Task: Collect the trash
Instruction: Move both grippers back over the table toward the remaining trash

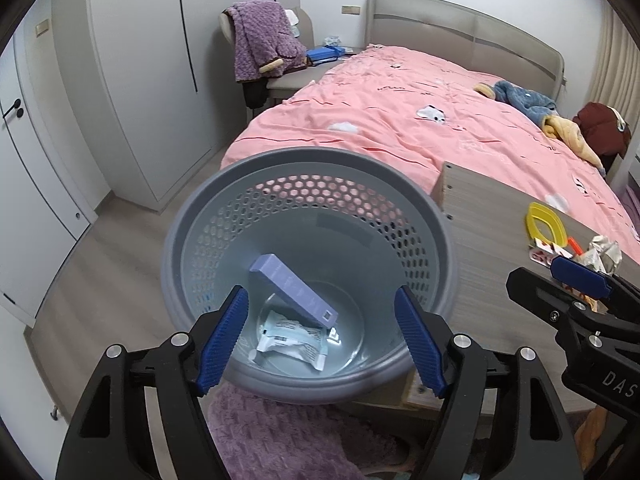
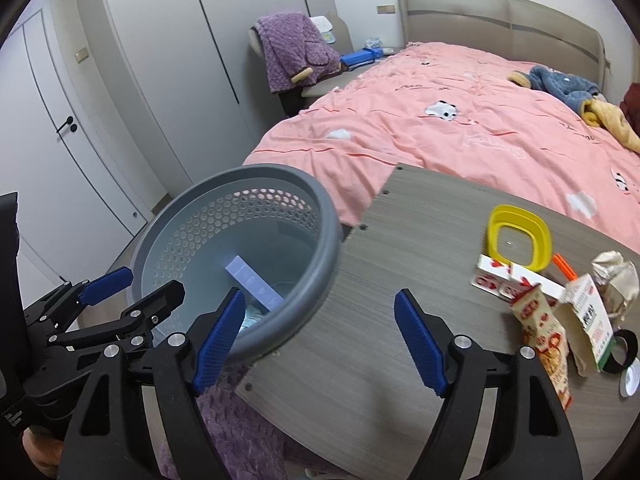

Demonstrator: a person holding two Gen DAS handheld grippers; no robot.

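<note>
A grey perforated basket [image 1: 224, 216] stands beside the wooden table [image 1: 492, 240]. Inside it a lavender box [image 1: 292, 288] leans over a white wrapper [image 1: 292, 340]. My left gripper [image 1: 320, 296] hovers open over the basket's mouth, with nothing between its pads. My right gripper [image 2: 320, 296] is open and empty above the table's [image 2: 360, 340] left corner, beside the basket [image 2: 320, 216]. On the table to the right lie a yellow ring [image 2: 516, 236], red-and-white cartons [image 2: 496, 280], a torn snack carton [image 2: 544, 332] and crumpled paper [image 2: 616, 280].
A bed with a pink cover [image 1: 420, 120] fills the space behind the table. A chair draped with a purple blanket [image 1: 260, 44] stands by the wardrobe [image 1: 140, 80]. A purple rug [image 1: 272, 440] lies under the basket. A black tape roll [image 2: 624, 350] sits at the table's right.
</note>
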